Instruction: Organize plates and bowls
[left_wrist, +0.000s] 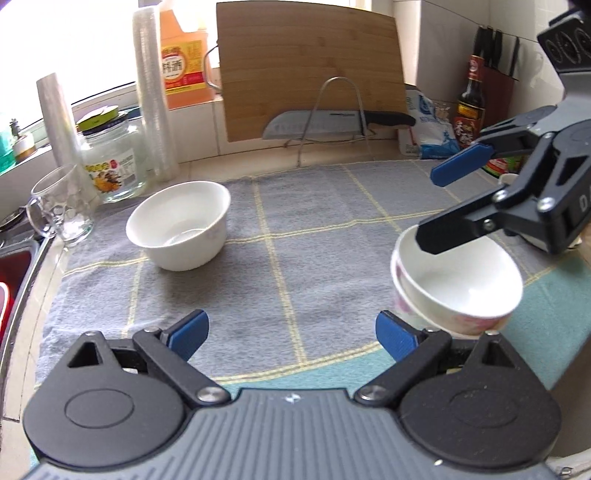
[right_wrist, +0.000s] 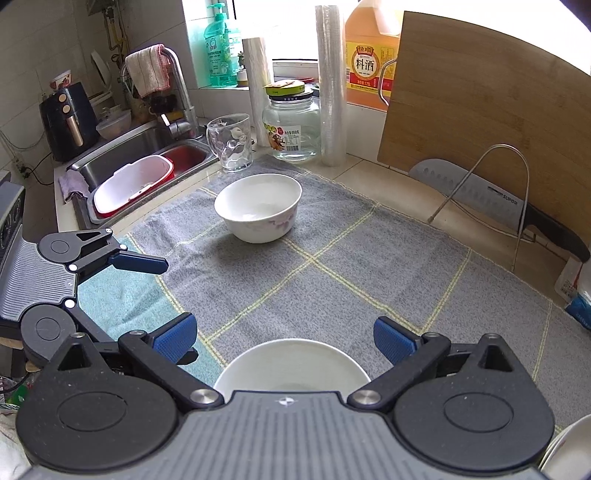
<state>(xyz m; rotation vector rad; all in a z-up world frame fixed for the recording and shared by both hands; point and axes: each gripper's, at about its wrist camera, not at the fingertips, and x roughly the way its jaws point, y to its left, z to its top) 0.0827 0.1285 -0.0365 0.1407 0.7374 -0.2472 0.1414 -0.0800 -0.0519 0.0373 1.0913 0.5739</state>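
Observation:
A white bowl (left_wrist: 179, 225) stands alone on the grey checked cloth (left_wrist: 314, 229), far left; the right wrist view shows the same bowl (right_wrist: 258, 210) with a faint pink flower pattern. At the cloth's right edge a white bowl sits nested in a pink-flowered bowl (left_wrist: 458, 284). My right gripper (left_wrist: 439, 203) hangs open just above that stack, one finger over its rim, pads off it. In its own view the right gripper (right_wrist: 284, 338) frames the stack's top bowl (right_wrist: 291, 365). My left gripper (left_wrist: 291, 336) is open over bare cloth, holding nothing; it also shows as the left gripper (right_wrist: 155, 306) beside the right one.
A glass mug (left_wrist: 61, 206), a jar (left_wrist: 110, 162) and stacked plastic cups (left_wrist: 151, 92) line the cloth's left side. A cutting board (left_wrist: 310, 62) and a knife (left_wrist: 332, 123) on a wire rack stand behind. The sink (right_wrist: 140, 162) lies far left. A plate's rim (right_wrist: 569, 450) shows at bottom right.

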